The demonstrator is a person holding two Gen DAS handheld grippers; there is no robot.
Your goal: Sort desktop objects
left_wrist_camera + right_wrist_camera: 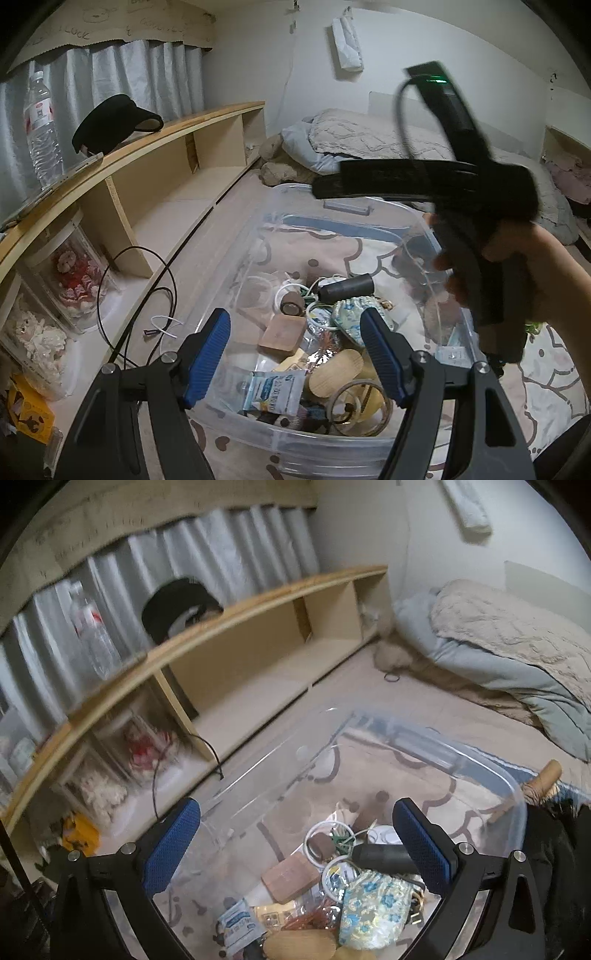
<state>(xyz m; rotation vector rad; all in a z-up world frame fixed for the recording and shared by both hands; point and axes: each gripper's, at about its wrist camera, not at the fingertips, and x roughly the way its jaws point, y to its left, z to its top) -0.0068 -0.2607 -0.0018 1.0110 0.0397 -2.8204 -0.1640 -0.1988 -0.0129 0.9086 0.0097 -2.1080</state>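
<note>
The left gripper point(295, 354) hangs low in the frame, jaws spread wide, holding nothing. The right gripper point(297, 845) is likewise agape; at right, blurred, a hand point(517, 273) apparently grips its handle.

The paper valance point(110, 29) above the curtain bears handwriting, only "LOCK" legible

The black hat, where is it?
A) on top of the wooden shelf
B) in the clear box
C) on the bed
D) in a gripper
A: the black hat rests on top of the wooden shelf, near the water bottle.
</note>
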